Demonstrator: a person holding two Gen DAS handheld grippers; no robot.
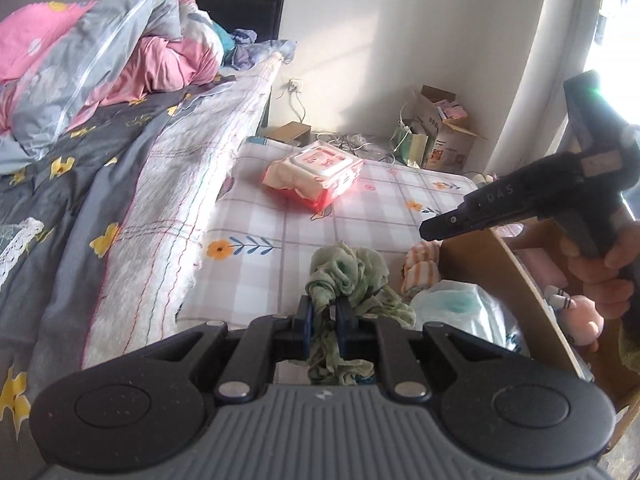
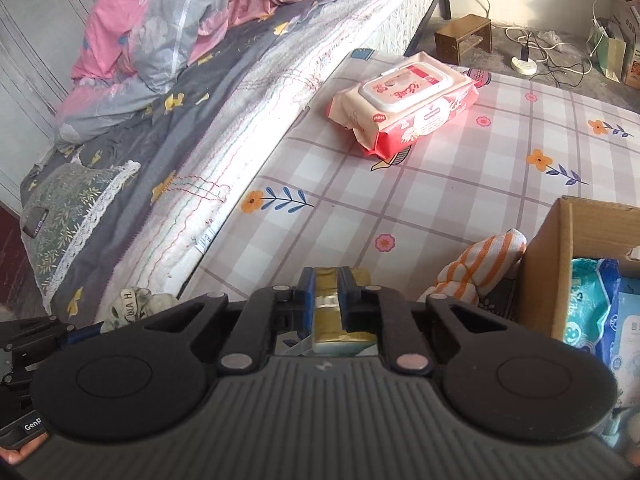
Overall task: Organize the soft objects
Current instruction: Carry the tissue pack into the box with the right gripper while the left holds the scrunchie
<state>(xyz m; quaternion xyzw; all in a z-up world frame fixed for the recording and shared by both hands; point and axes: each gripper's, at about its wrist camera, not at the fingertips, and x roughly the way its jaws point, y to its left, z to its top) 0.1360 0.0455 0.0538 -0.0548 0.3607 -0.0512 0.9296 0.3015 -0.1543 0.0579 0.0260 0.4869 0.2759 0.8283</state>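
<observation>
Green, crumpled cloth point(image 1: 347, 280) bunches up between the two fingers of the left gripper point(image 1: 323, 312), which is clamped tight on it above the near edge of the checked floral mattress point(image 1: 360, 208). To its right the right gripper point(image 2: 326, 286) is squeezed around a yellow-gold packet point(image 2: 334, 320), held just left of the cardboard box point(image 2: 544, 264). An orange-striped towel point(image 2: 484, 264) lies on the mattress touching the box's left wall, and blue-and-white soft packs point(image 2: 596, 312) sit inside the box. Farther off, near the middle of the mattress, a pink pack of wet wipes point(image 2: 408, 104) lies flat. On the left the higher bed point(image 1: 100, 168) carries a heaped pink and grey quilt point(image 1: 104, 56).
</observation>
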